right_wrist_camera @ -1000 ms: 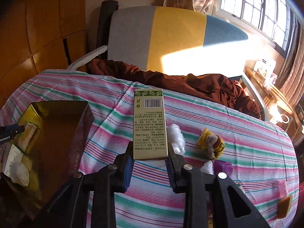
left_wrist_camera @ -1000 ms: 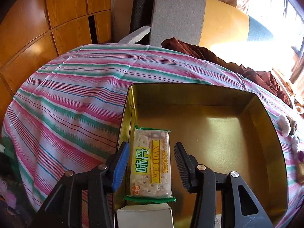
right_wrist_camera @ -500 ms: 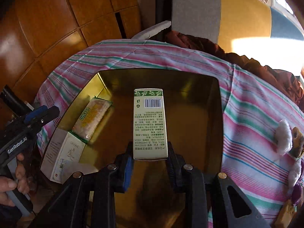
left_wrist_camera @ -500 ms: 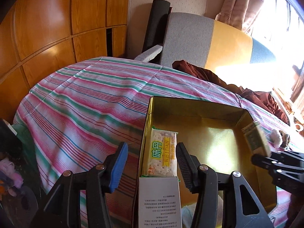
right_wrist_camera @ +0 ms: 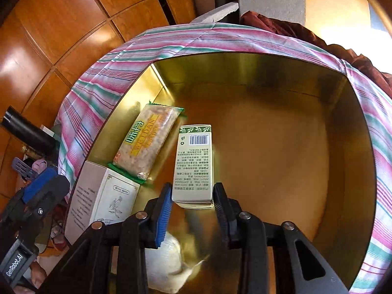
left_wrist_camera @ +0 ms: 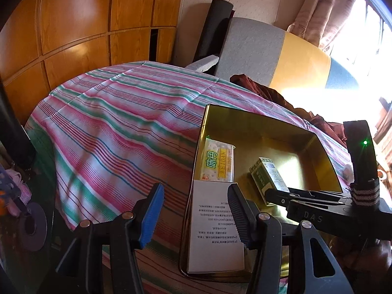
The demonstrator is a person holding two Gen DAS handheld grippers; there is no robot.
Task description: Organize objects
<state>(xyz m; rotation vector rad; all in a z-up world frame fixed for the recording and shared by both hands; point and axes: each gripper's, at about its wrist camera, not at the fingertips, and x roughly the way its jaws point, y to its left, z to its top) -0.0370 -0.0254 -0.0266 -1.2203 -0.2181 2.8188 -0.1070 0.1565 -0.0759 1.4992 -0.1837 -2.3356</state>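
My right claw (right_wrist_camera: 192, 196) sits low inside the gold tin (right_wrist_camera: 355, 127), and its jaws have just been easing apart; the green-and-white carton (right_wrist_camera: 193, 164) lies between them, the pads looking barely clear of its sides. The carton rests on the tin floor just beside the cracker packet (right_wrist_camera: 147, 142). I judge it light, stiff and flat-sided, so it is best pinched across its narrow width near the end; too hard a squeeze would dent the thin card. My left claw (left_wrist_camera: 193, 218) hangs partly open and empty over the white box (left_wrist_camera: 215, 225) at the tin's near edge.
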